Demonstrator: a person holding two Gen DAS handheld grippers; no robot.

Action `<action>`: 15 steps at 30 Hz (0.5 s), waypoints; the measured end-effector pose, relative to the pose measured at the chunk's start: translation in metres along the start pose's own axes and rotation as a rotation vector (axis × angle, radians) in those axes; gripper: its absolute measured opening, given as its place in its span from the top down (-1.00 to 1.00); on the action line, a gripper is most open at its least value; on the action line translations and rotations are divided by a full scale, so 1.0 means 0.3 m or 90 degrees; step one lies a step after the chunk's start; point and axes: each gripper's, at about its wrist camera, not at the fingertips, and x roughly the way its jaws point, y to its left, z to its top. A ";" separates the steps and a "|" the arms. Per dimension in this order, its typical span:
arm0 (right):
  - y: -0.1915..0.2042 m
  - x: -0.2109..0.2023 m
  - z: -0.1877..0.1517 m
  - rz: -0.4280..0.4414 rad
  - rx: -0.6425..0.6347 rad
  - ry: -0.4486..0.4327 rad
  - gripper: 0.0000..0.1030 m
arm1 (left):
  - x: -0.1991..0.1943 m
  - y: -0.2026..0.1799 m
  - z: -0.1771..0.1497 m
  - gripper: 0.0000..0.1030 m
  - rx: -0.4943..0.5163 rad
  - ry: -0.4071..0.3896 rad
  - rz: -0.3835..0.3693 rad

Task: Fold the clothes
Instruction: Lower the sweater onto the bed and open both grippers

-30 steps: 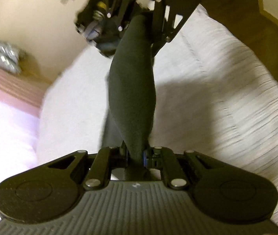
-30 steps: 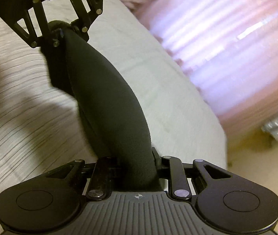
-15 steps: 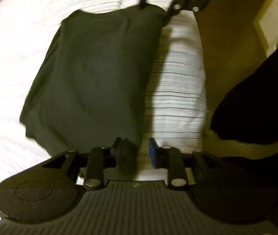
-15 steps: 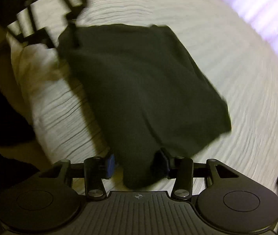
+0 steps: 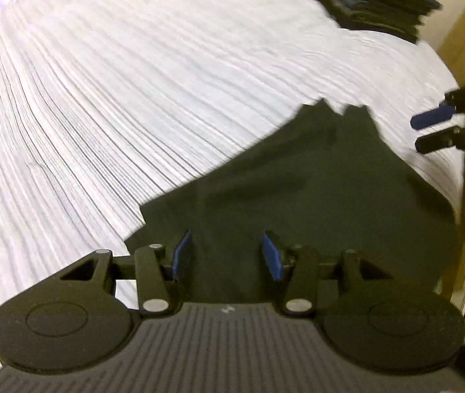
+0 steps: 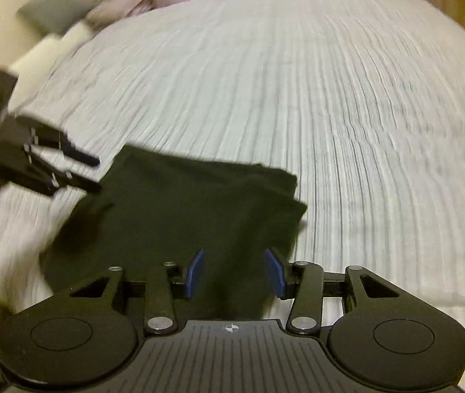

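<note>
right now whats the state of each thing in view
dark garment: folded, lying flat on the bed
left tool: jaws opening, pads clear of the cloth
right tool: open, not gripping
stack of dark clothes: folded, piled
bedcover: spread, wrinkled

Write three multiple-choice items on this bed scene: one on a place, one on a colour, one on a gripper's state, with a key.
1. Where does the dark garment lie?
A. on the striped bedspread
B. on a chair
C. on the floor

2. What colour are the left gripper's pads?
A. red
B. blue
C. white

3. How does the right gripper stand?
A. clamped on the garment
B. jaws apart, pads off the cloth
C. clamped on a pillow

Key:
1 A: striped cover shows around the garment.
2 B: both pads show blue.
3 B: a gap shows between each pad and the cloth.
</note>
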 end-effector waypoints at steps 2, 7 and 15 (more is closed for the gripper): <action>-0.053 0.053 0.033 -0.002 0.033 -0.002 0.00 | 0.048 0.039 0.019 0.23 -0.038 0.013 -0.030; -0.158 0.158 0.063 0.004 0.144 0.000 -0.23 | 0.074 0.074 0.004 0.90 -0.093 -0.006 -0.072; -0.142 0.027 0.185 0.041 0.179 -0.047 0.92 | -0.162 0.072 -0.063 0.93 -0.130 -0.124 -0.032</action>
